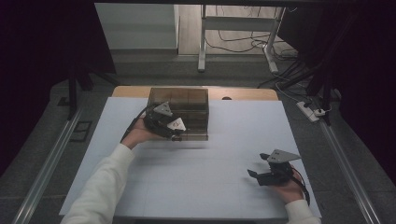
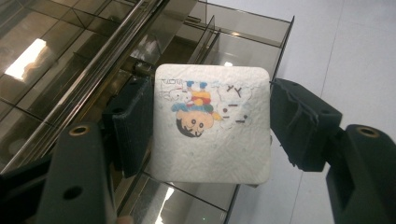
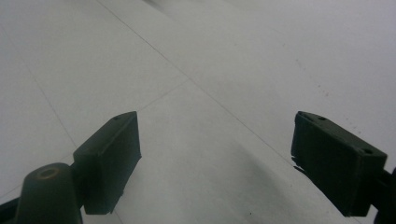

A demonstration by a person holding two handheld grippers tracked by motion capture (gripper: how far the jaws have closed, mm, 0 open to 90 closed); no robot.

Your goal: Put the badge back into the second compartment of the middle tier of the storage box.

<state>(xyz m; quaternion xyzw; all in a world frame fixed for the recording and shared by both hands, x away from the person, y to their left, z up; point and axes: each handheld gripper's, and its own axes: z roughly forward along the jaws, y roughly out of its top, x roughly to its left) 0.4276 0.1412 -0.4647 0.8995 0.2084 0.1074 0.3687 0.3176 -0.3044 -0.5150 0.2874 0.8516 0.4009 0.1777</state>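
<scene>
While my left claw (image 2: 210, 126) is hovering at the front of the smoky clear organizer box (image 1: 187, 105) in the upper middle of the high view, it is gripping a white square cartoon card (image 2: 212, 123) by its side edges. My right claw (image 3: 215, 158) is sitting wide open and empty over the white bench (image 1: 224, 140), lower right.

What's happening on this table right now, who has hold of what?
A person works at a white table with a gripper in each hand. The left gripper holds a square white card with a cartoon print between its jaws, over a smoky transparent divided box at the far side of the table. The card is not yet in a compartment. The right gripper waits open and empty above the table near the person.
</scene>
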